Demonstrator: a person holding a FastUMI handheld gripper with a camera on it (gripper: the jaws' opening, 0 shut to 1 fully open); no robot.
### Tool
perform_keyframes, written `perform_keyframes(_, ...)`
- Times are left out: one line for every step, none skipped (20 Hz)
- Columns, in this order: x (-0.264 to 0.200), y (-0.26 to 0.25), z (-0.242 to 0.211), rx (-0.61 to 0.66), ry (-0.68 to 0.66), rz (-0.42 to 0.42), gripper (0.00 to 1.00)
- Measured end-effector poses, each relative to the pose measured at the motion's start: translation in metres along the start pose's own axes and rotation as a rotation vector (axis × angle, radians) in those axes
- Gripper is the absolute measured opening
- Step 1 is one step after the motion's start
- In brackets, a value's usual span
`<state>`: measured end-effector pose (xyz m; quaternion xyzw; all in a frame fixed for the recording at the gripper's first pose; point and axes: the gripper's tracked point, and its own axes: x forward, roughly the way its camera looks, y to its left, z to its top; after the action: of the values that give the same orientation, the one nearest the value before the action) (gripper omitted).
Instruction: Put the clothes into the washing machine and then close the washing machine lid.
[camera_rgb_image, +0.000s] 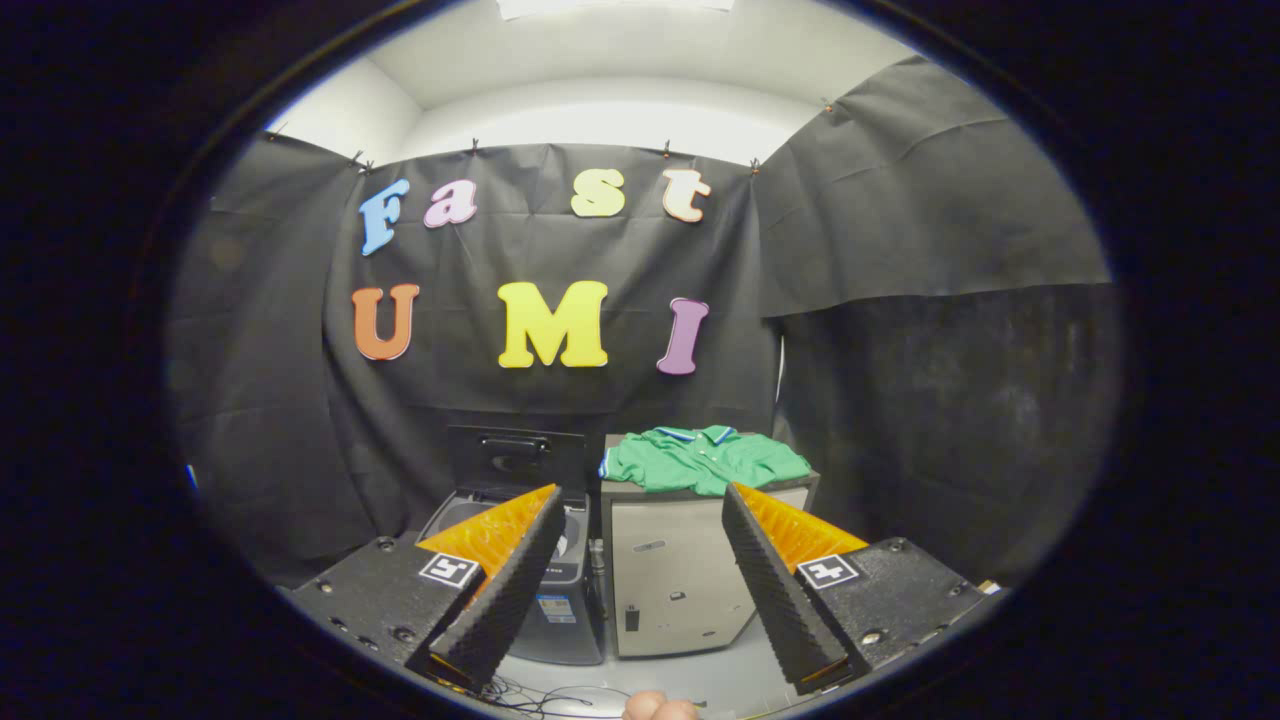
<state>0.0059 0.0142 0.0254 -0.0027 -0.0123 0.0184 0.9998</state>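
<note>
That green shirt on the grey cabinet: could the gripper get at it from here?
Probably yes. The gripper is open, and the green shirt lies uncovered on top of the cabinet, well beyond the fingers, with nothing between.

Gripper-mounted fisheye, facing the booth's back wall from well back.

The camera rides on the gripper (640, 590) and looks forward and level along its two fingers (505, 590), which stand wide apart at the bottom of the view. Taking the grey cabinet (680, 580) as landmark: it stands straight ahead, beyond the fingers and well apart from them, seen between them. The washing machine (565, 600) sits just left of it, lid (515, 460) raised; the green shirt (700, 460) lies on top. Floor (700, 680) shows below the cabinet.
</note>
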Motion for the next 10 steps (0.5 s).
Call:
perform_keyframes(0.002,0.001,0.002,0.003,0.001,0.004,1.0)
perform_keyframes(0.004,0.002,0.005,0.004,0.0,0.005,1.0)
perform_keyframes(0.007,0.002,0.007,0.004,-0.003,0.005,1.0)
perform_keyframes(0.01,0.002,0.01,0.003,-0.007,0.004,1.0)
perform_keyframes(0.014,0.003,0.014,0.001,-0.004,0.003,1.0)
perform_keyframes(0.019,0.003,0.017,-0.004,-0.009,0.002,1.0)
perform_keyframes(0.023,0.001,0.023,-0.013,-0.018,-0.003,1.0)
perform_keyframes(0.031,-0.002,0.029,-0.025,-0.025,-0.011,1.0)
perform_keyframes(0.037,-0.005,0.034,-0.032,-0.033,-0.016,1.0)
perform_keyframes(0.045,-0.008,0.04,-0.035,-0.042,-0.017,1.0)
